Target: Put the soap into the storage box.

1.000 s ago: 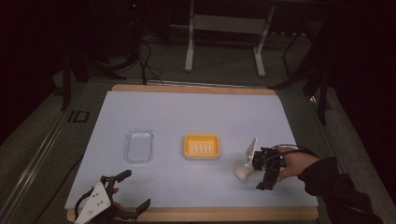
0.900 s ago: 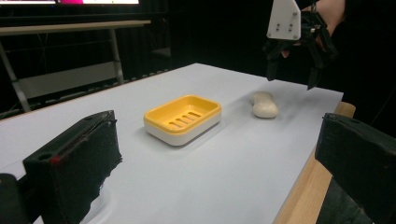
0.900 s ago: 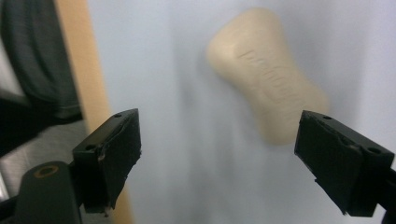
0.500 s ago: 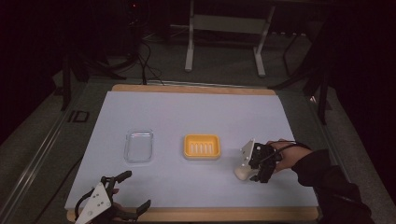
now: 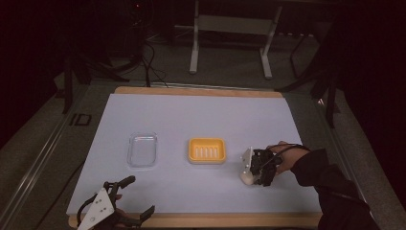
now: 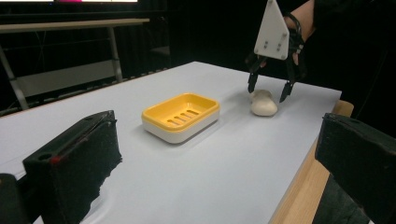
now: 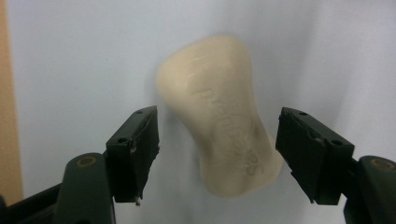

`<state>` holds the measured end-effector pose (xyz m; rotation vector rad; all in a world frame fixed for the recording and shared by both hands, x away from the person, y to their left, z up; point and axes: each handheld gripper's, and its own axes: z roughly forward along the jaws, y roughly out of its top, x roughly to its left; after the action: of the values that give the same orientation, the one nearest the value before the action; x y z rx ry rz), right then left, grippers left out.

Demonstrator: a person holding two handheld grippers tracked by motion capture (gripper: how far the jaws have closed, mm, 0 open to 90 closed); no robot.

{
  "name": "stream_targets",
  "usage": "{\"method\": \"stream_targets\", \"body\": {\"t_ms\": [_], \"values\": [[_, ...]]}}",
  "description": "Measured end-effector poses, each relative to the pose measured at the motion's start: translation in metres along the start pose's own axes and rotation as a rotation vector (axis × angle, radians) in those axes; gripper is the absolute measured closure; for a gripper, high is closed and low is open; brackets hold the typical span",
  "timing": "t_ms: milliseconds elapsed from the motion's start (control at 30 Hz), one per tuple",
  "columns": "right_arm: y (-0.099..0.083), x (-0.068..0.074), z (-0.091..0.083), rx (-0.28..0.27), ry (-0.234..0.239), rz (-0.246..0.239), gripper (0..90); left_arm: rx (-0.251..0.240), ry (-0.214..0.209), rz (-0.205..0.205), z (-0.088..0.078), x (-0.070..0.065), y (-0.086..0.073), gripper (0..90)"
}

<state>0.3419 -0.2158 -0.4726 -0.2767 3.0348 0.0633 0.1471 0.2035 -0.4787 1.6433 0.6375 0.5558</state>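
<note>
Two grippers were on my table at that moment. At the near left edge my left gripper (image 5: 128, 197) sat low, its jaws spread wide with nothing between them, the grey plate on top tilted toward me. Beyond it on the pale mat (image 5: 191, 115) lay a clear plastic tray (image 5: 142, 149), and just right of that, well apart from it, a yellow soap dish (image 5: 207, 150) with slots in its floor. Further right was the bar of soap (image 7: 219, 126), cream-coloured and waisted in the middle, lying flat on the mat near the dish. My right gripper (image 7: 217, 156) hung over it with one jaw on either side, open, and with a clear gap between each pad and the soap. Letters were pressed into the bar's top, but I could not read them from the right gripper view. My hand (image 5: 287, 155) and dark sleeve (image 5: 330, 184) came in from the right edge.
</note>
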Motion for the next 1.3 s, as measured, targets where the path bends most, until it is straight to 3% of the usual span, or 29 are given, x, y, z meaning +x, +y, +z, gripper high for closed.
{"method": "stream_targets", "body": {"t_ms": [233,367,567,700,833,1067,1300], "values": [[0.004,-0.004,0.013,0.043,0.011,-0.045,30.7,0.007,-0.002,0.003,0.001,0.000,-0.001,0.1],[0.007,-0.006,0.020,0.081,0.031,-0.047,34.0,0.006,-0.004,0.000,0.001,0.000,-0.001,0.1],[0.005,-0.010,0.025,0.081,0.056,-0.053,39.6,0.012,-0.006,0.003,0.001,-0.001,-0.001,0.1],[0.005,-0.011,0.026,0.088,0.094,-0.044,48.0,0.014,-0.005,0.004,0.001,-0.001,-0.001,0.1],[0.006,-0.016,0.025,0.095,0.134,0.013,49.4,0.015,-0.004,0.006,0.001,-0.001,-0.001,0.1],[0.002,-0.017,0.015,0.052,0.135,0.067,49.5,0.015,-0.004,0.006,0.002,0.000,-0.001,0.1],[0.001,-0.017,0.001,-0.007,0.115,0.071,49.6,0.012,-0.005,0.004,0.001,0.000,-0.001,0.1]]}}
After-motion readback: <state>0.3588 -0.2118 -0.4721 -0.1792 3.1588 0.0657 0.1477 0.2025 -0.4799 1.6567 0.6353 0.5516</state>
